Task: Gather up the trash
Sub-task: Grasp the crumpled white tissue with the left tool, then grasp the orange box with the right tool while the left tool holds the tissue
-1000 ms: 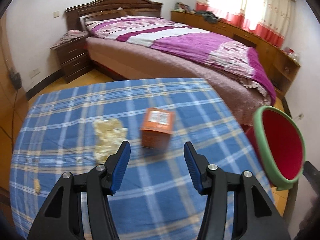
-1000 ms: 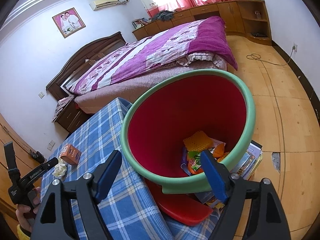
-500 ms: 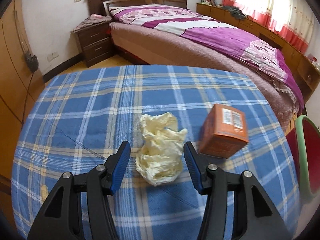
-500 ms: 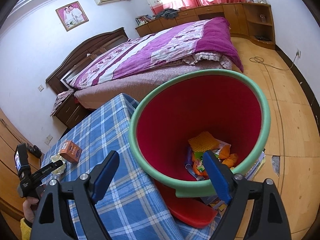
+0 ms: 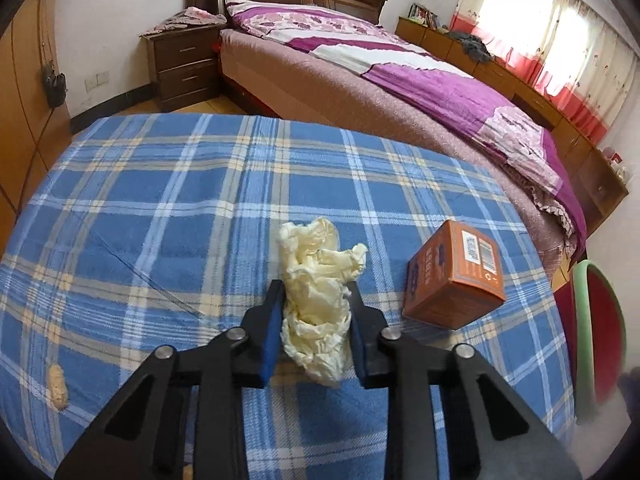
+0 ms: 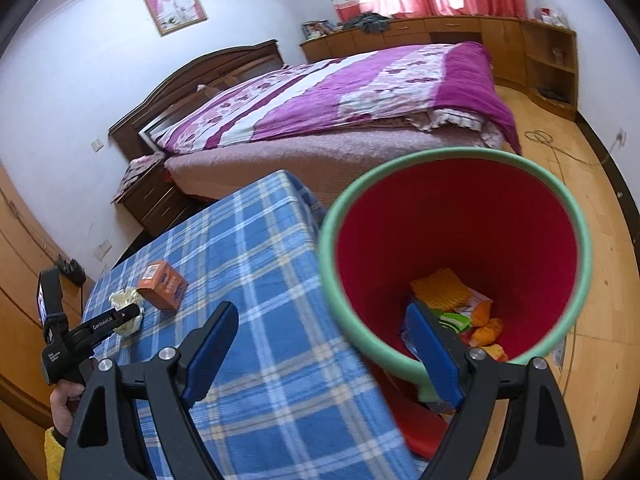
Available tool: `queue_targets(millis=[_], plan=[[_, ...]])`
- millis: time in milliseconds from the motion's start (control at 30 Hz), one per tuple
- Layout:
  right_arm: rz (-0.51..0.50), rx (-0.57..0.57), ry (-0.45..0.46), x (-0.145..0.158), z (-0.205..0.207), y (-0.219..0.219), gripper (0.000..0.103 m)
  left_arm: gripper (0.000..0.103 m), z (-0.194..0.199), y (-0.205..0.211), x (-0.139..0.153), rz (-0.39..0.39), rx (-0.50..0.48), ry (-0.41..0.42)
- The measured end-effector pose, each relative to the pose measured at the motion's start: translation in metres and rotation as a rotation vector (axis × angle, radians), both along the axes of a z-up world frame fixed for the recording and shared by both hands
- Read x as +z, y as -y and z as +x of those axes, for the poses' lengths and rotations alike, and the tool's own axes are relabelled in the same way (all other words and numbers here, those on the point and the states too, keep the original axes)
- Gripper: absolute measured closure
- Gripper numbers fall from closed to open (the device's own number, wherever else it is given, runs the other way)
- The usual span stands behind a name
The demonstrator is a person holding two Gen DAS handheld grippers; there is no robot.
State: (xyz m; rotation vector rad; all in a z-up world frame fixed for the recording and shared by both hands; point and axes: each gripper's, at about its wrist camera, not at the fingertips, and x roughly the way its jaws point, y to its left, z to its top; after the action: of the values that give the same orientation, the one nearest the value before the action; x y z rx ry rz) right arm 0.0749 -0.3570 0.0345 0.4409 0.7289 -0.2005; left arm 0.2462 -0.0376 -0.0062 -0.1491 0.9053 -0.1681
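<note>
Now your left gripper [image 5: 316, 312] has just closed its jaws onto the crumpled cream tissue wad [image 5: 318, 300], which lies toward the table's [image 5: 160, 208] near right side. Just right of it stands the orange carton [image 5: 456, 276], apart from the wad. Your right gripper [image 6: 320, 356] is spread wide, grasping nothing, straddling the red bin's green rim [image 6: 332, 280] beside the table's right edge.

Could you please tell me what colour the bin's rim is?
Pale green; the bin shows best in the right wrist view.
</note>
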Motion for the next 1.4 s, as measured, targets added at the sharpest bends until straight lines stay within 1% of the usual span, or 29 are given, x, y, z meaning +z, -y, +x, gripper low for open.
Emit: queue_targets(millis=[200, 367, 467, 533, 633, 933, 1067, 1200, 1267, 1300, 1333, 1400], plan=[[-0.007, 0.064, -0.002, 0.006, 0.023, -0.029, 0.015, 0.074, -0.005, -0.020, 0.010, 0.030, 0.042, 0.030], [-0.002, 0.120, -0.018, 0.003, 0.049, -0.058, 0.015, 0.074, -0.001, -0.044, 0.013, 0.060, 0.105, 0.051], [0.004, 0.155, -0.038, -0.002, 0.066, -0.078, 0.015, 0.074, 0.000, -0.056, 0.010, 0.069, 0.144, 0.061], [0.001, 0.175, -0.046, -0.005, 0.080, -0.093, 0.015, 0.074, 0.001, -0.060, 0.006, 0.074, 0.155, 0.053], [-0.008, 0.201, -0.053, -0.010, 0.096, -0.111, 0.015, 0.074, 0.002, -0.067, 0.002, 0.051, 0.162, 0.036], [-0.067, 0.269, -0.074, -0.025, 0.144, -0.166, 0.015, 0.074, 0.000, -0.073, 0.002, 0.008, 0.158, 0.033], [-0.099, 0.268, -0.096, -0.034, 0.160, -0.178, 0.015, 0.074, 0.000, -0.074, 0.002, 0.000, 0.161, 0.033], [-0.108, 0.259, -0.118, -0.044, 0.172, -0.183, 0.015, 0.074, -0.001, -0.075, 0.002, -0.005, 0.163, 0.030], [-0.102, 0.260, -0.127, -0.048, 0.176, -0.183, 0.019, 0.074, -0.001, -0.075, 0.002, -0.005, 0.163, 0.031], [-0.098, 0.261, -0.130, -0.049, 0.176, -0.183, 0.027, 0.074, 0.000, -0.075, 0.002, -0.004, 0.163, 0.031], [-0.097, 0.263, -0.133, -0.050, 0.176, -0.183, 0.038, 0.074, 0.000, -0.075, 0.002, -0.005, 0.162, 0.031], [-0.104, 0.266, -0.141, -0.052, 0.175, -0.184, 0.049, 0.074, 0.000, -0.075, 0.001, -0.006, 0.162, 0.031]])
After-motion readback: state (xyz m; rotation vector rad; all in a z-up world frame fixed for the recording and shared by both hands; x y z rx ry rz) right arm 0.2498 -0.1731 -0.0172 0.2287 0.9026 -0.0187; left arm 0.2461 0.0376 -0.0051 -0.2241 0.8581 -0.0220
